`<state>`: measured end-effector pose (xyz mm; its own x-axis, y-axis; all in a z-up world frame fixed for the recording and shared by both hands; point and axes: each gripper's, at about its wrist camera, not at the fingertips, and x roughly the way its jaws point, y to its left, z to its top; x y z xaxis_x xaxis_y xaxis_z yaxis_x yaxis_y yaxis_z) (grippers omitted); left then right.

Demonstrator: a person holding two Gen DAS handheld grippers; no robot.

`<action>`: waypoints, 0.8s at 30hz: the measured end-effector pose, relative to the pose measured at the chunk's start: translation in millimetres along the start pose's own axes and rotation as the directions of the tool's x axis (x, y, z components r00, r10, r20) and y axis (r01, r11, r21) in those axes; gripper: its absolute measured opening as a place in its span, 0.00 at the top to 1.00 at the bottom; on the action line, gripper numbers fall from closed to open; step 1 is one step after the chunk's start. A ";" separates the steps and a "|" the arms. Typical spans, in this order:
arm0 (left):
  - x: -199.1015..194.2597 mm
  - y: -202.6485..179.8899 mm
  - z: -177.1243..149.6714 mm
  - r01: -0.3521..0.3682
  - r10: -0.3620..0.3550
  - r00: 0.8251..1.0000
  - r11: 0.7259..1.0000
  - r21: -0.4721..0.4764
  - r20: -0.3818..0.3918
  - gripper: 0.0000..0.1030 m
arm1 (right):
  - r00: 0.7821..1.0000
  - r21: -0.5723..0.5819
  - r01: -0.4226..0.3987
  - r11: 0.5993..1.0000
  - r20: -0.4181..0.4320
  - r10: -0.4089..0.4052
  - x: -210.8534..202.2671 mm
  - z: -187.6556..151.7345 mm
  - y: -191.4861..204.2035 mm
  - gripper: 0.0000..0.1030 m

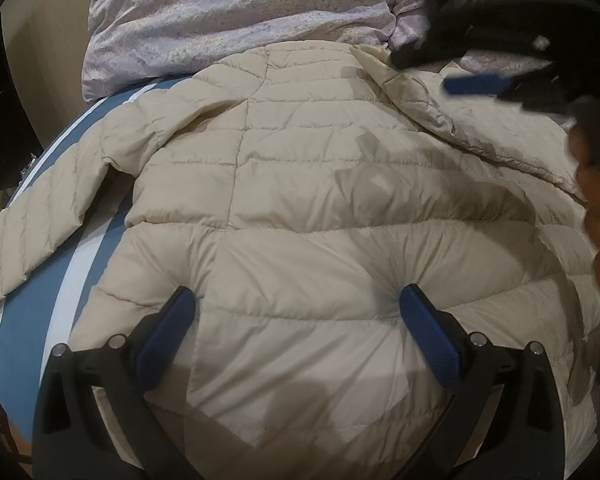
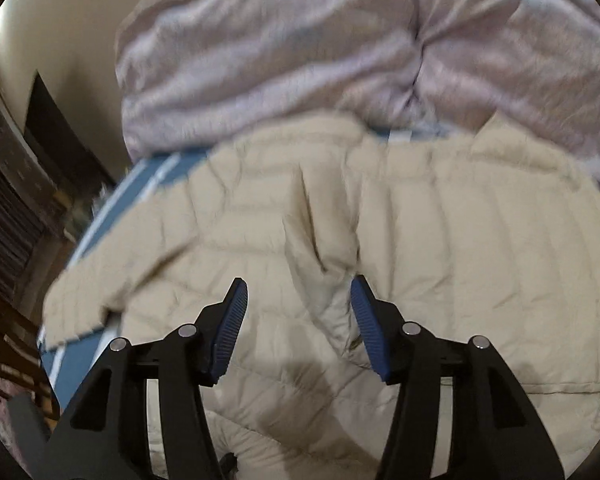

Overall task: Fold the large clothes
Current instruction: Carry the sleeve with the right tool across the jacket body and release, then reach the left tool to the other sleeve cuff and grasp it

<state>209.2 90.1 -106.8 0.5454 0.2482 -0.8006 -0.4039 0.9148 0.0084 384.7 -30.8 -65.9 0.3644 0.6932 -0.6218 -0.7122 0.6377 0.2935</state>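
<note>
In the left wrist view, I had the cream quilted jacket [image 1: 308,184] spread flat on the bed [image 1: 40,320], over the blue striped sheet, its collar end lying just short of the bunched lilac duvet [image 1: 228,20]. One sleeve ran out from the jacket toward the bed's left edge. My left gripper [image 1: 298,312] sat at the jacket's near hem with its fingers [image 1: 168,328] spread wide, both tips pressed down into the padding, where puckers ran out from the right tip. I judged that I kept it there to pin the jacket while the other hand worked; it pinched nothing. The right gripper [image 1: 472,84] hung blurred above the jacket's far right shoulder, where a panel or sleeve seemed already turned inward.

In the right wrist view, blur softened everything. The right gripper [image 2: 298,312] hovered over the jacket [image 2: 460,240] with its fingers [image 2: 230,328] parted about halfway and nothing between them. A raised fold of the jacket ran up just beyond the tips. The duvet [image 2: 300,60] lay beyond the jacket's collar end. I took the gap to mean a clean release.
</note>
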 end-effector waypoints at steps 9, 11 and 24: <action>0.4 0.3 0.1 0.000 0.000 1.000 1.000 0.000 0.000 0.02 | 0.926 0.042 0.377 0.925 0.016 -0.378 12.7 -5.7 -54.7 0.45; 0.4 0.3 0.1 0.001 -0.001 1.000 1.000 0.000 0.000 0.02 | 0.938 0.068 0.347 0.936 -0.039 -0.345 25.2 -11.3 -58.5 0.33; -33.8 69.1 0.1 -0.074 0.079 0.996 0.990 -0.124 0.039 0.02 | 0.921 -0.027 0.387 0.922 -0.037 -0.387 51.4 -24.7 -32.9 0.13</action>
<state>162.9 145.0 -79.1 0.5399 0.3323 -0.7733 -0.5311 0.8473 -0.0067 412.0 -24.5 -125.5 0.5894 0.3791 -0.7134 -0.5317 0.8469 0.0107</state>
